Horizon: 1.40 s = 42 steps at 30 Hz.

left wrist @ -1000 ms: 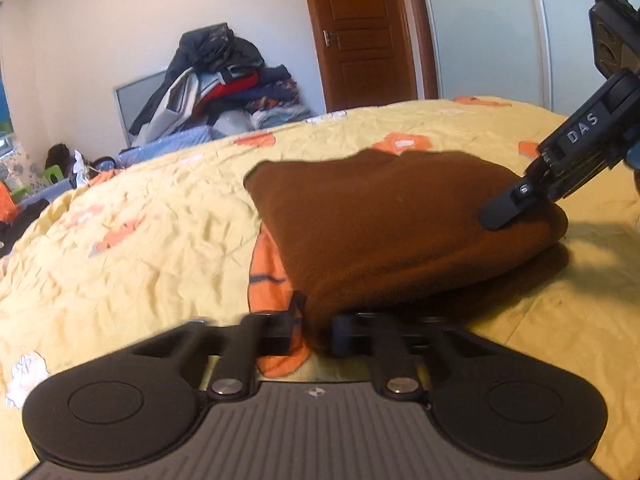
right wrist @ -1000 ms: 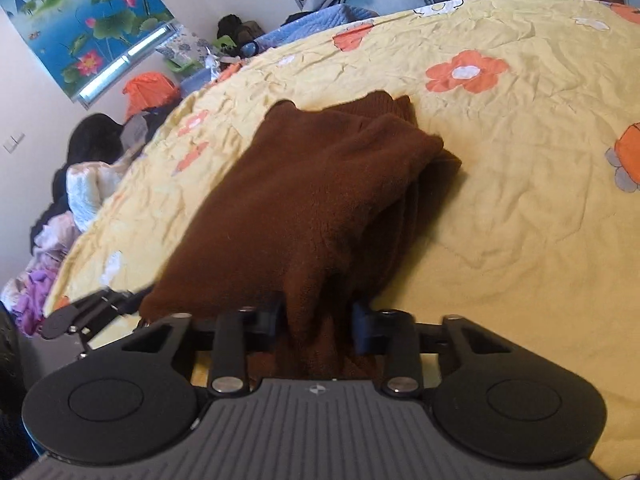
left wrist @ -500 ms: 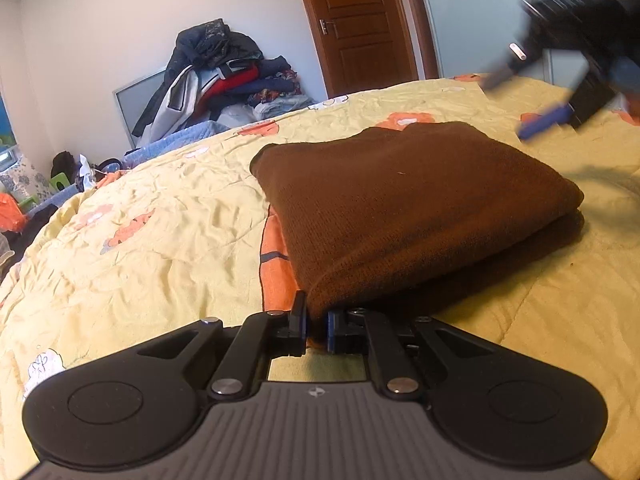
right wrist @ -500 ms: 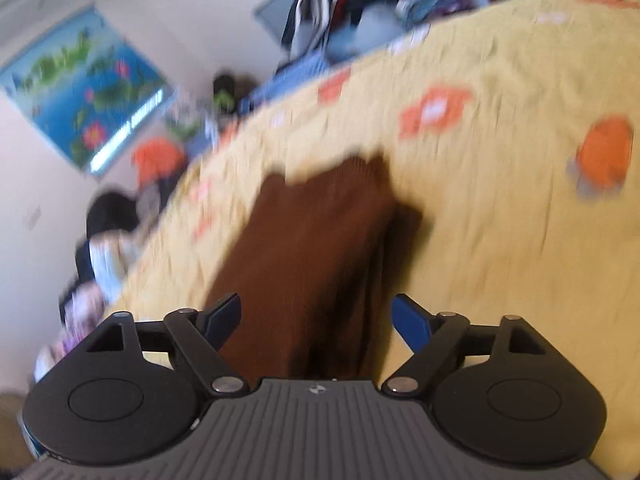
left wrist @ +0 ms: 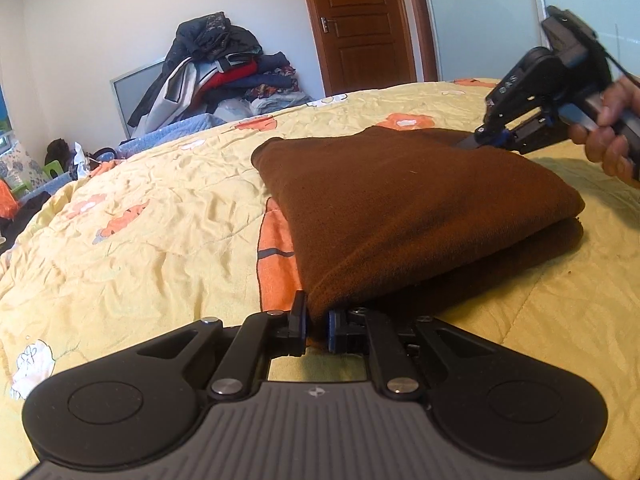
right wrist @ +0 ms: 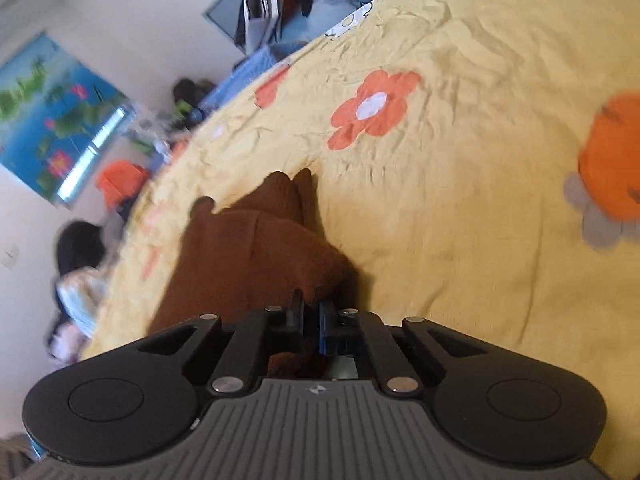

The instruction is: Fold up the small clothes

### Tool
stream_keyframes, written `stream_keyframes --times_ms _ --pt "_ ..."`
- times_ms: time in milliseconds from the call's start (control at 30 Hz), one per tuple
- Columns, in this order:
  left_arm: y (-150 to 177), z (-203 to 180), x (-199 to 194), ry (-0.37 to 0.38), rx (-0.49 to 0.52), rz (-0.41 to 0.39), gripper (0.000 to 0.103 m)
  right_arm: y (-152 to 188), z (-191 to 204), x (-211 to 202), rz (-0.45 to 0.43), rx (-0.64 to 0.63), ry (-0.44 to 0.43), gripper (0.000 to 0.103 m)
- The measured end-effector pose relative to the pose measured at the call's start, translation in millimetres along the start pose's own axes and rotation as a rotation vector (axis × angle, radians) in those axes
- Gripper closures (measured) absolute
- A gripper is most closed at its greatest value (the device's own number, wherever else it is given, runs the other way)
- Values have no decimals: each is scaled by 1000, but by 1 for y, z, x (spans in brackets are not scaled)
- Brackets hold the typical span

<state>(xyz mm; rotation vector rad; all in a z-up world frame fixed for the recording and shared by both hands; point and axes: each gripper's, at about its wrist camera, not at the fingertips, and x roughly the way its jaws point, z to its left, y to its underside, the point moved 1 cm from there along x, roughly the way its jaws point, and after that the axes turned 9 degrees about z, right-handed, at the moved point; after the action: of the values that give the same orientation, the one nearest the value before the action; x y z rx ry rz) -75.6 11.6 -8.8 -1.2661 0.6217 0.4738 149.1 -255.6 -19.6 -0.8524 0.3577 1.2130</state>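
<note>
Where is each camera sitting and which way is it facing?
Left wrist: rides the left claw, looks along it over the brown cloth on the bed toward the door; the right claw and a hand show at the far corner.
Right wrist: rides the right claw, looks over the cloth toward a wall picture; only that claw shows.
Shared: the cloth, pinched by both claws, the bed, and a clothes pile.

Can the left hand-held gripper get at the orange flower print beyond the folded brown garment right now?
Probably not: the left hand-held gripper is shut on the near corner of the folded brown knit garment, which lies between it and the orange flower print.
</note>
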Motion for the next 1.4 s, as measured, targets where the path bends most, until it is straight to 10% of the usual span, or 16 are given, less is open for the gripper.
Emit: stream_keyframes --times_ms 67,133,233,367,467,533,667,767,900,1100,1167,1200,1267,1400 --pt "1 3 -2 16 -11 -7 94 9 10 -4 -13 -35 21 82" --pt "0 12 -14 64 -52 -27 90 15 19 -13 -11 -29 32 40" --pt "-3 41 -38 204 -215 -64 80 33 26 -39 -49 -28 -1 9" --pt "-27 64 -25 240 -361 -57 44 46 26 -44 5 5 -81 13" --pt "-51 59 2 274 -343 -44 42 48 39 -21 56 -49 -18 20" --pt "-63 52 23 316 -338 7 42 52 47 -8 75 -113 9 62" --pt "-61 52 19 377 -374 15 43 58 33 -12 78 -122 -9 74" --pt "-42 71 -2 514 -436 20 37 67 22 -25 54 -72 -49 63" --pt "-23 103 2 593 -612 53 10 75 21 -37 86 -1 -163 10" --pt "-17 104 67 817 -870 247 15 64 31 -20 198 9 -243 6" --pt "-28 87 76 823 -823 297 42 61 39 -12 224 -16 -230 11" --pt "-33 79 80 793 -792 337 64 60 44 -9 234 -31 -217 22" --pt "-40 73 80 740 -723 351 73 62 53 -3 260 -97 -126 64" --pt "-44 75 57 666 -562 322 80 80 58 -12 270 -182 -84 70"
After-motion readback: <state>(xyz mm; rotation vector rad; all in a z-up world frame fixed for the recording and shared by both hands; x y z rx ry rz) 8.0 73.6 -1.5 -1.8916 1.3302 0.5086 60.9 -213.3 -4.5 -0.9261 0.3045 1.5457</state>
